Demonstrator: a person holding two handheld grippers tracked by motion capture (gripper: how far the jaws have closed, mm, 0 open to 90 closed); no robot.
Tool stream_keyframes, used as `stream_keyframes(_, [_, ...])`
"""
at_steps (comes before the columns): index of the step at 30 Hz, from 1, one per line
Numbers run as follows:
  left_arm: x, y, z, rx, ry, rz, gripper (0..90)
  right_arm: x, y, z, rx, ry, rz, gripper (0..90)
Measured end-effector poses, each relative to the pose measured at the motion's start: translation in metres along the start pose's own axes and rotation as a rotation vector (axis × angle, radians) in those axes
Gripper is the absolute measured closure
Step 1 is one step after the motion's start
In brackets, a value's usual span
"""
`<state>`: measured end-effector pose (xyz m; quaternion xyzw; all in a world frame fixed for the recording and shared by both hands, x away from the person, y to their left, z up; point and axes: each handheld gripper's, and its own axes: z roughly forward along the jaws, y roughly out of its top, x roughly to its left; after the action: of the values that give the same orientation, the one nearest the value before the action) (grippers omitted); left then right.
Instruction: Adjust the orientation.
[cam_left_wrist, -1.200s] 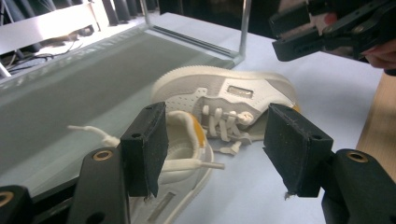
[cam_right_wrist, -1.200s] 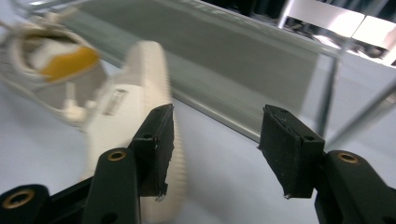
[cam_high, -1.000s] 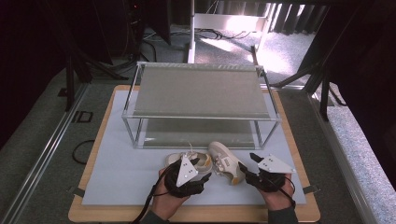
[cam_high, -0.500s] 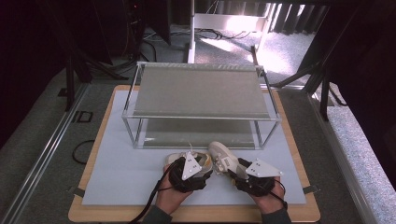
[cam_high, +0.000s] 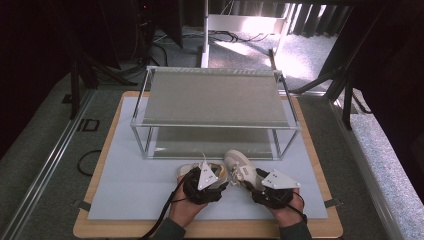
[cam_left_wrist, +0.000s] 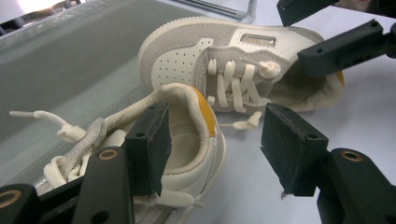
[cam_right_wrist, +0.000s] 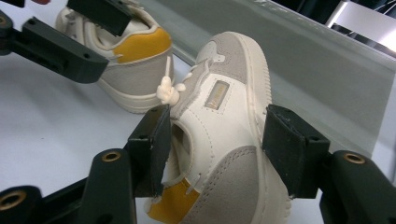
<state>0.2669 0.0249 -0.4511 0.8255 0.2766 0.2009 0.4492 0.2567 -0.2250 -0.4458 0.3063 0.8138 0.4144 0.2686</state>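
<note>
Two small cream and grey sneakers with orange heel linings sit on the white mat in front of the rack. My left gripper is open over the left sneaker. One pad is inside the heel opening and the other stands clear outside it. My right gripper straddles the right sneaker, which leans on its side. Its jaws have just been opening, and the shoe's rear half lies between them without a firm press.
A two-tier rack with a metal frame and grey shelves stands just behind the sneakers. The white mat lies on a wooden board. A loose lace end trails from the left sneaker. Dark floor surrounds the board.
My right hand has moved left, bringing its gripper up around the right sneaker. The left gripper has settled slightly onto the left sneaker's heel. Both sneakers stay where they were.
</note>
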Motion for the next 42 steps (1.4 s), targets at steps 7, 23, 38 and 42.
stream_keyframes(7, [-0.001, 0.000, 0.002, 0.005, 0.002, 0.003, 41.9, -0.015, -0.001, 0.002, 0.002, -0.004, 0.032, 48.2])
stream_keyframes(23, [-0.002, 0.004, 0.009, 0.025, 0.008, -0.007, 45.4, -0.040, -0.002, 0.000, -0.015, 0.039, 0.108, 63.1])
stream_keyframes(38, [0.001, 0.006, 0.016, 0.032, 0.017, -0.052, 52.3, -0.066, -0.006, 0.006, 0.013, -0.013, 0.218, 67.5])
stream_keyframes(42, [-0.001, 0.006, 0.016, 0.038, 0.048, -0.047, 55.3, -0.063, -0.008, 0.002, 0.002, -0.023, 0.223, 57.3])
